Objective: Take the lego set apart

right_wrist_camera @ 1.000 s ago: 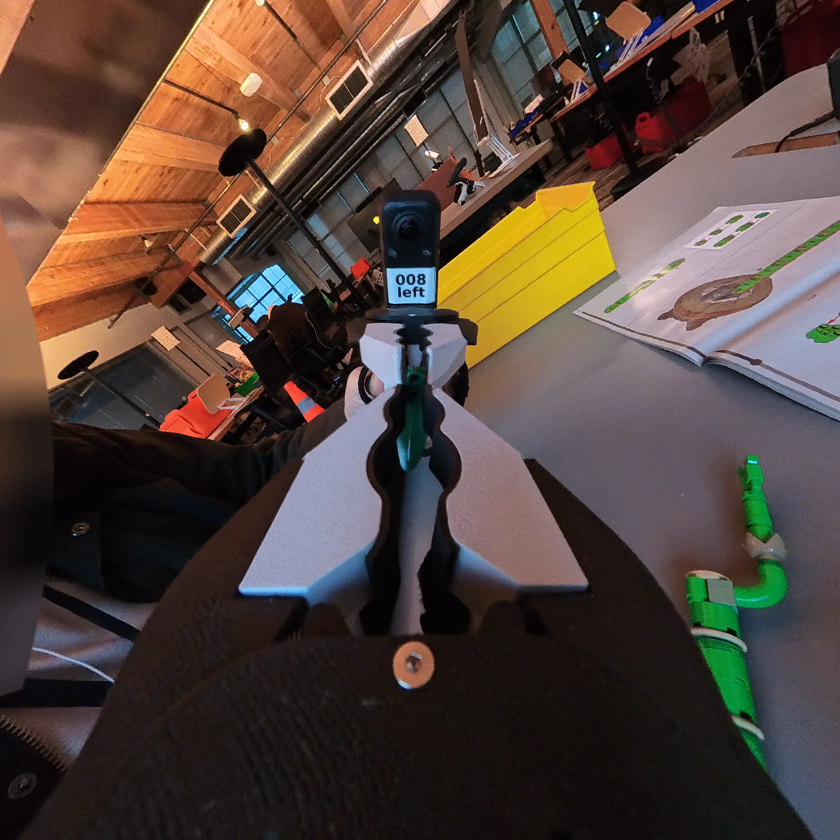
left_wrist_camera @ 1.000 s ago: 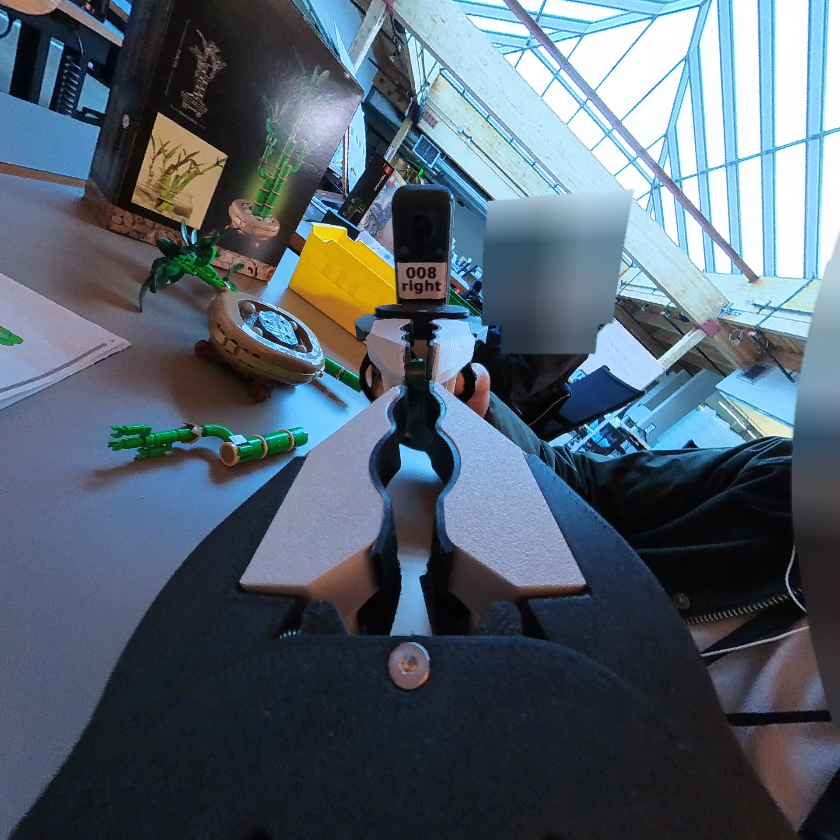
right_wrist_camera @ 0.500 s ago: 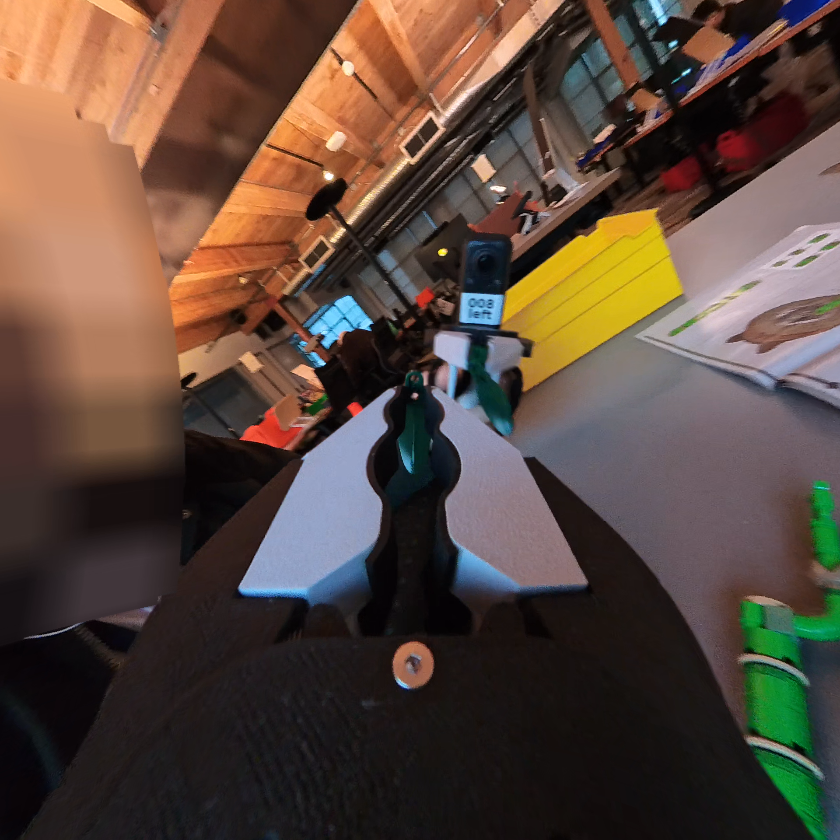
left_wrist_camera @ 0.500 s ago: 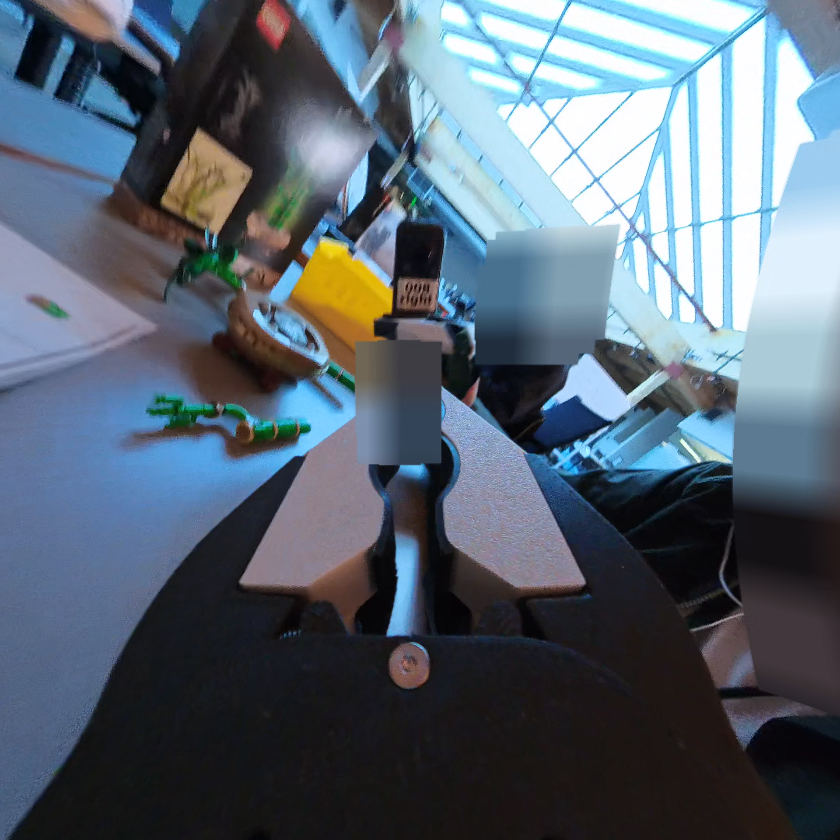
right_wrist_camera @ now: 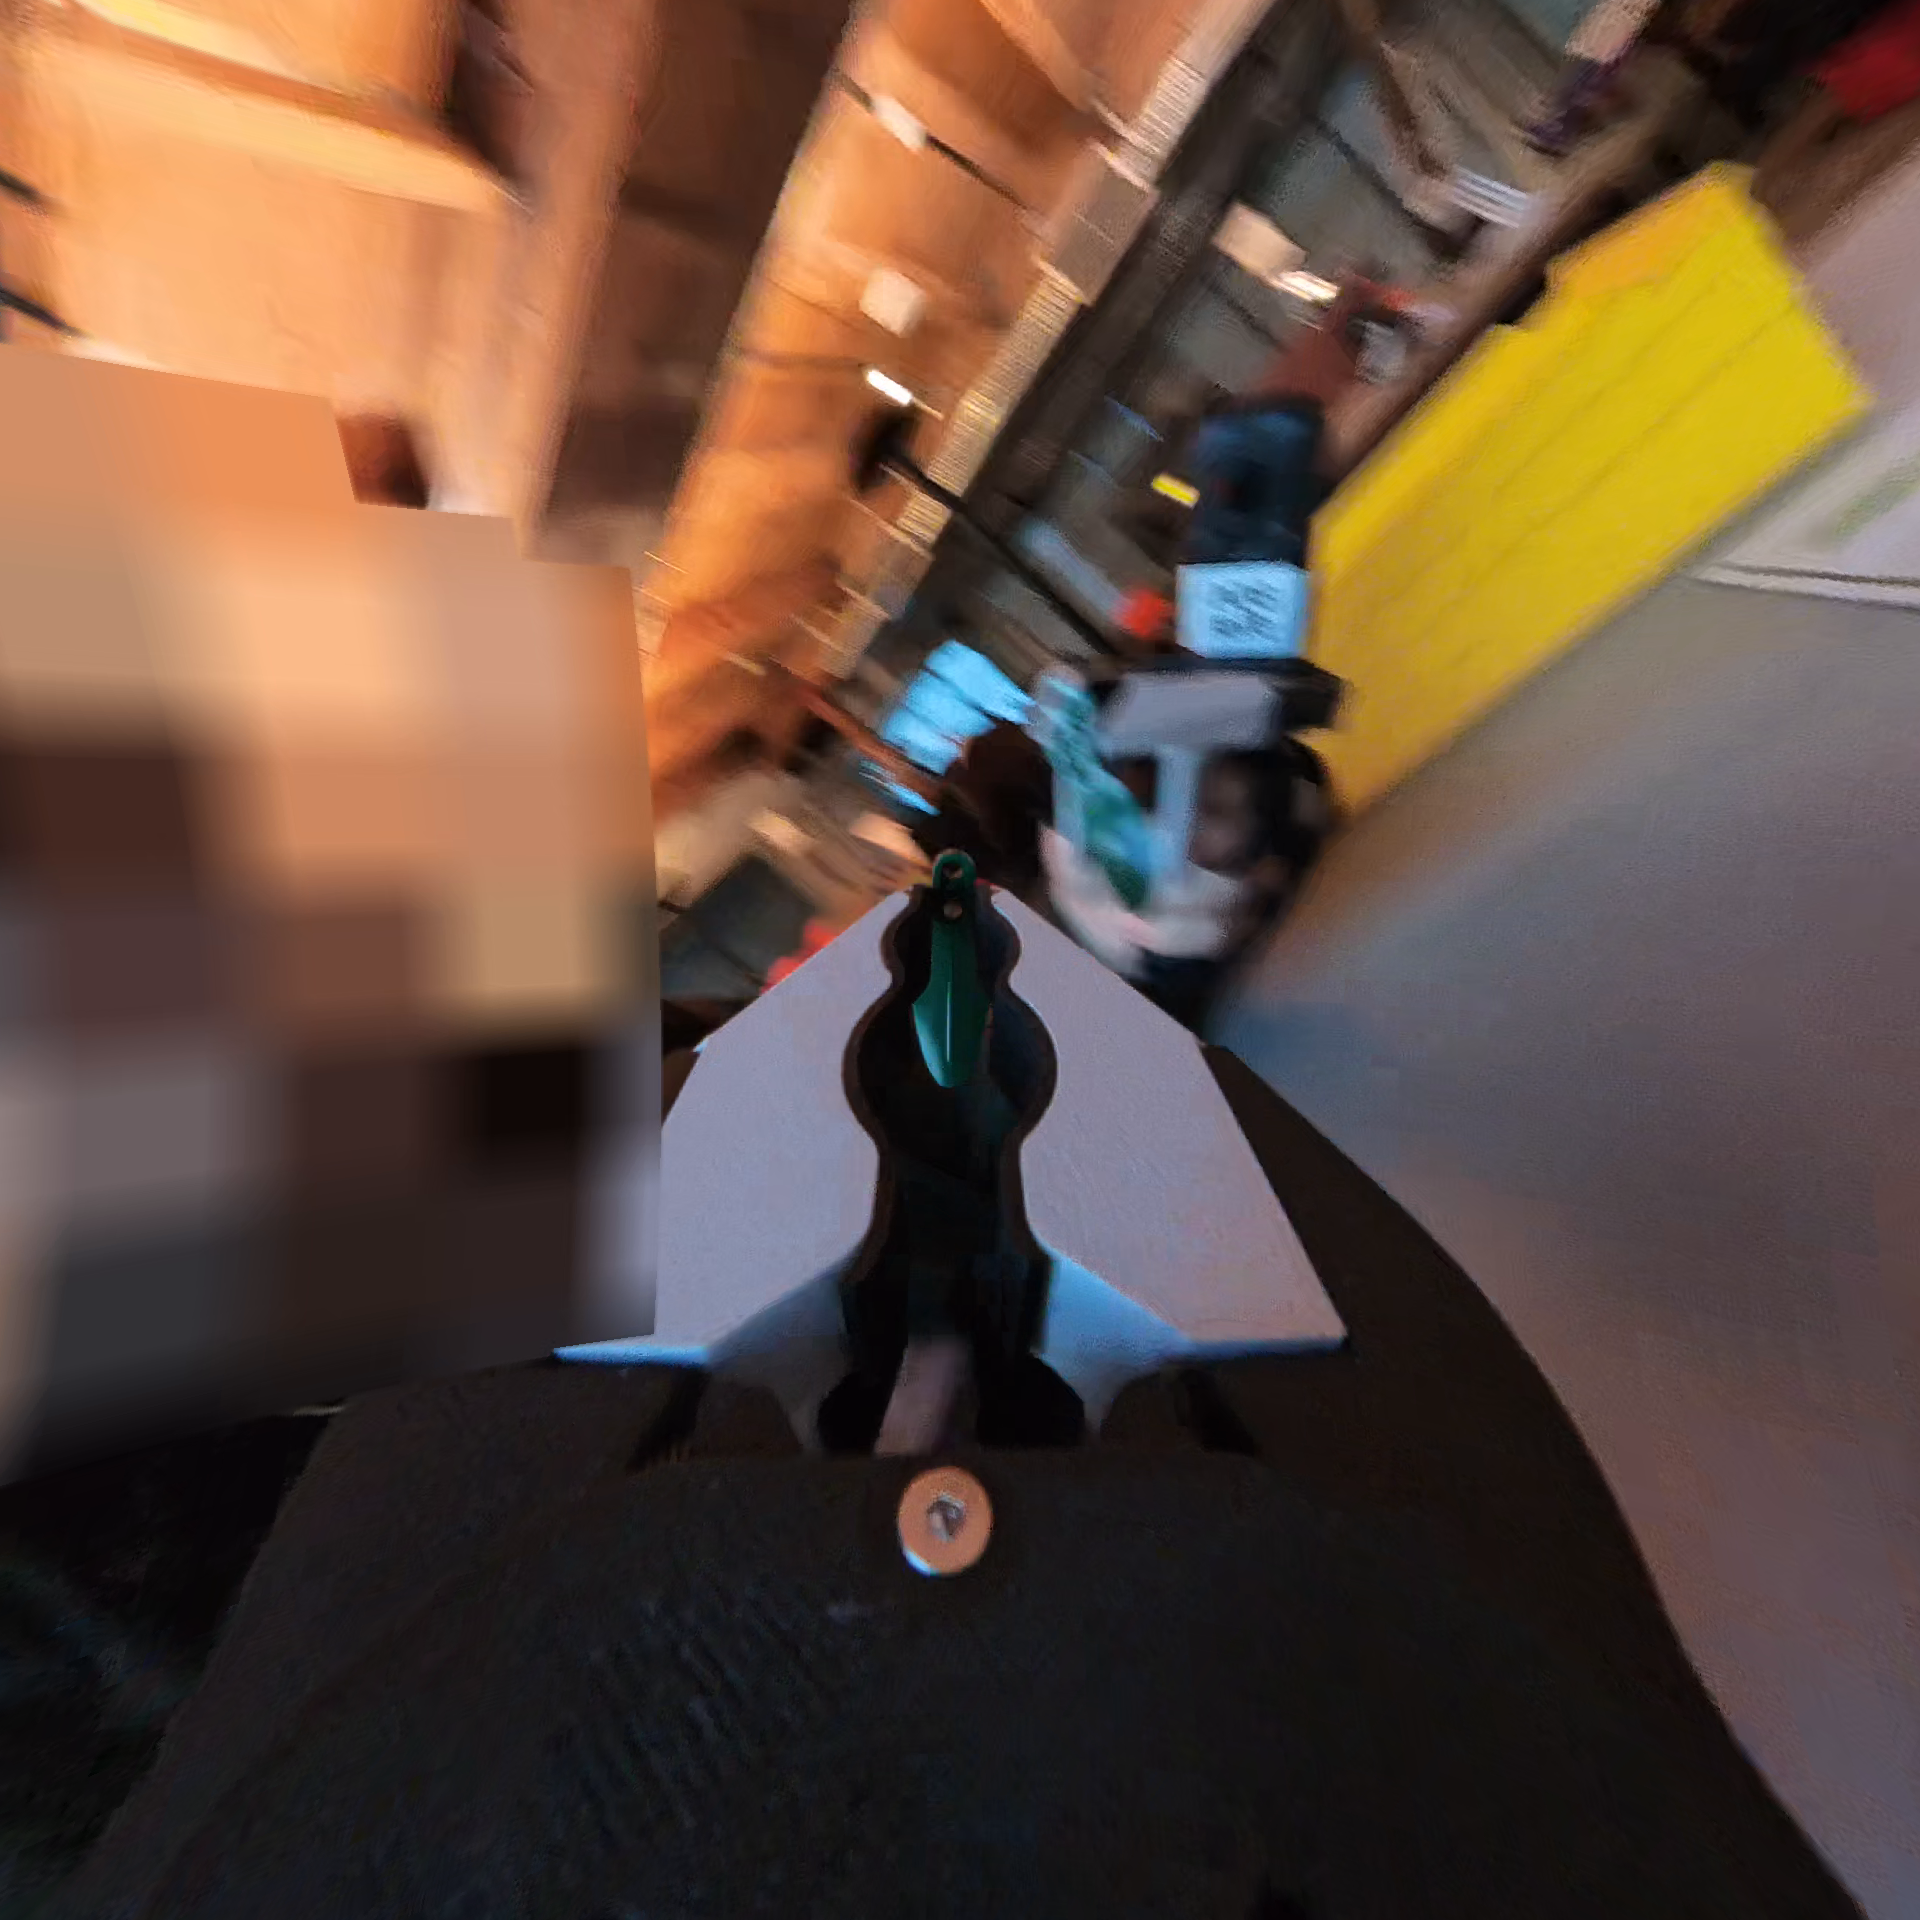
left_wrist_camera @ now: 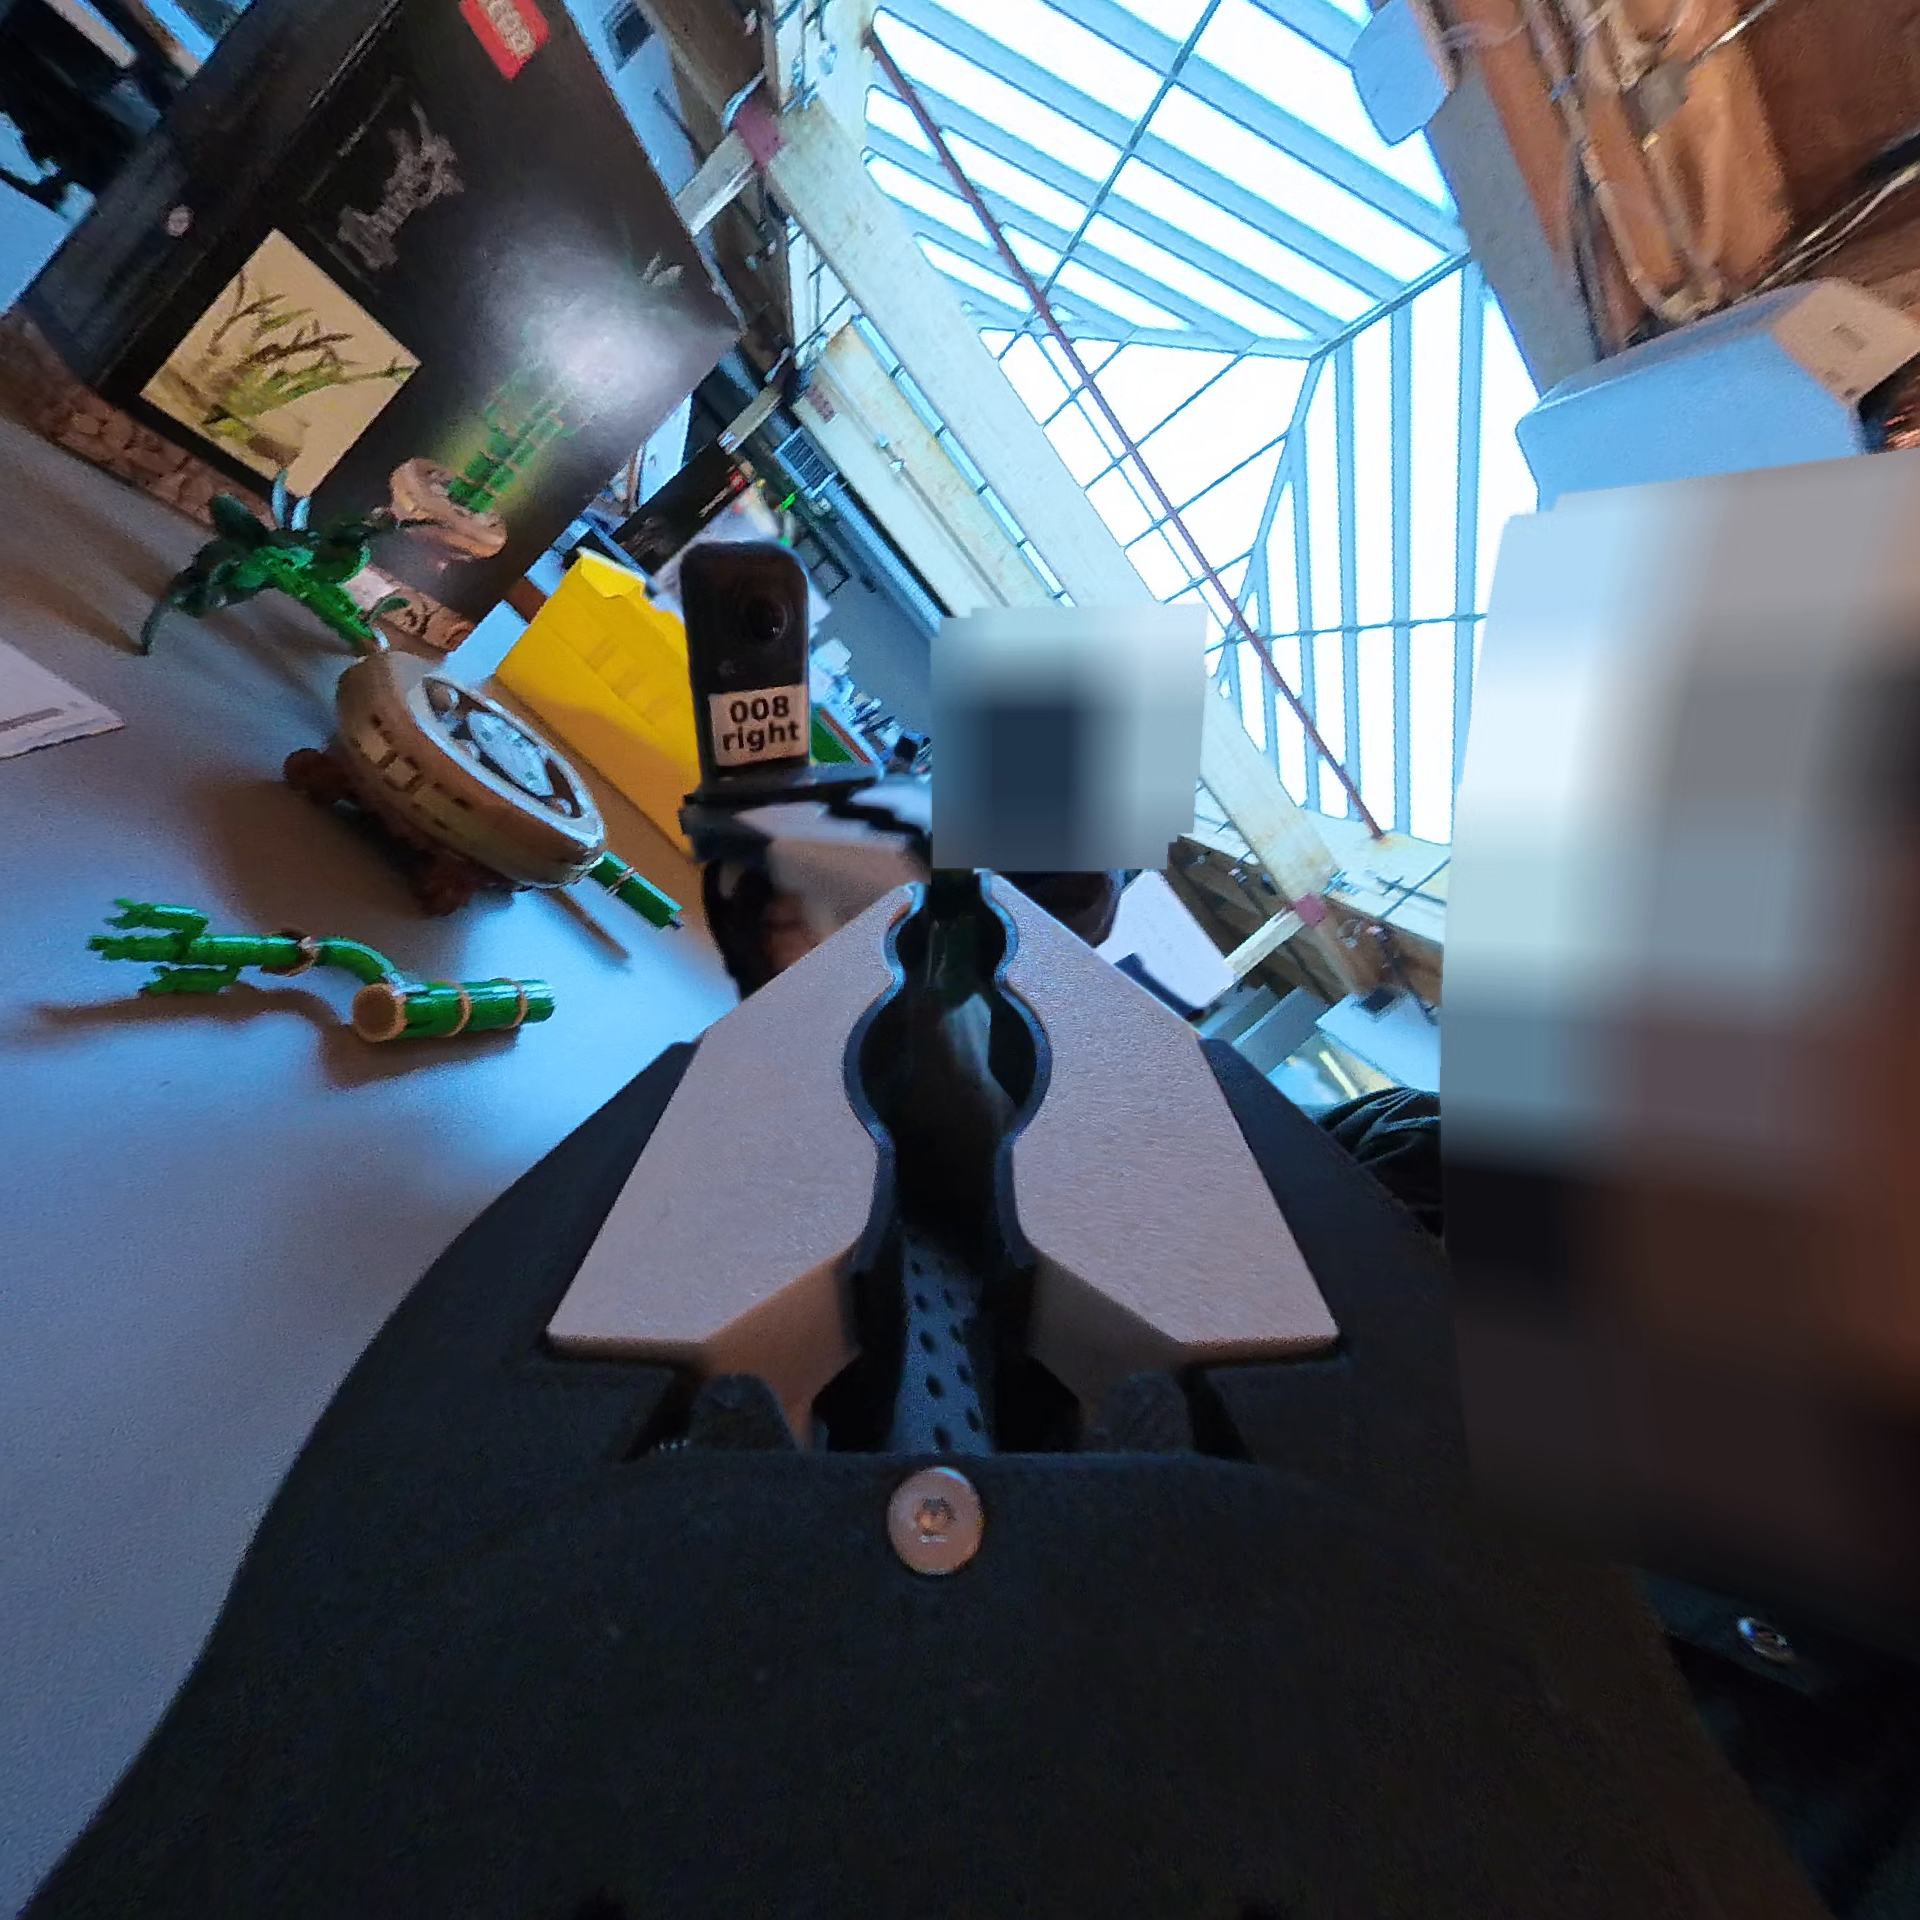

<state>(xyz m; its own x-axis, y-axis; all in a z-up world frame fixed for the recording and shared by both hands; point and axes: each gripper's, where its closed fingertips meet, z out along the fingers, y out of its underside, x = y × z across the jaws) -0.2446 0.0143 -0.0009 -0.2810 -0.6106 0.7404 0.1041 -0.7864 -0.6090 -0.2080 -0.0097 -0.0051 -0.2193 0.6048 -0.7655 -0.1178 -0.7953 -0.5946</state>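
Note:
My left gripper [left_wrist_camera: 948, 896] is shut on a dark green lego leaf [left_wrist_camera: 951, 940], which is mostly hidden between its fingers. My right gripper [right_wrist_camera: 951, 885] is shut on another dark green leaf [right_wrist_camera: 945, 1003] that sticks out at its tip. The grippers face each other above the table and stand apart. The right gripper also shows in the left wrist view [left_wrist_camera: 800, 831]. The left gripper shows blurred in the right wrist view [right_wrist_camera: 1184, 821], with its leaf [right_wrist_camera: 1091, 821] hanging out. The tan lego pot base [left_wrist_camera: 468, 769], a bent bamboo stalk [left_wrist_camera: 312, 966] and a leafy sprig [left_wrist_camera: 270, 571] lie on the table.
The grey table [left_wrist_camera: 208, 1195] also bears the black set box [left_wrist_camera: 364, 260], a yellow bin [left_wrist_camera: 603, 665], seen too in the right wrist view [right_wrist_camera: 1558, 468], and a corner of the booklet [left_wrist_camera: 42, 707]. A person in a dark sleeve sits behind the grippers. My hands' fingertips stand some 5 cm from each other. The leafy sprig [left_wrist_camera: 270, 571] is about 30 cm from both grippers' fingertips.
The grippers were tip to tip on joined leaves. They have pulled apart, each keeping one leaf. The right gripper has swung left and its view is blurred.

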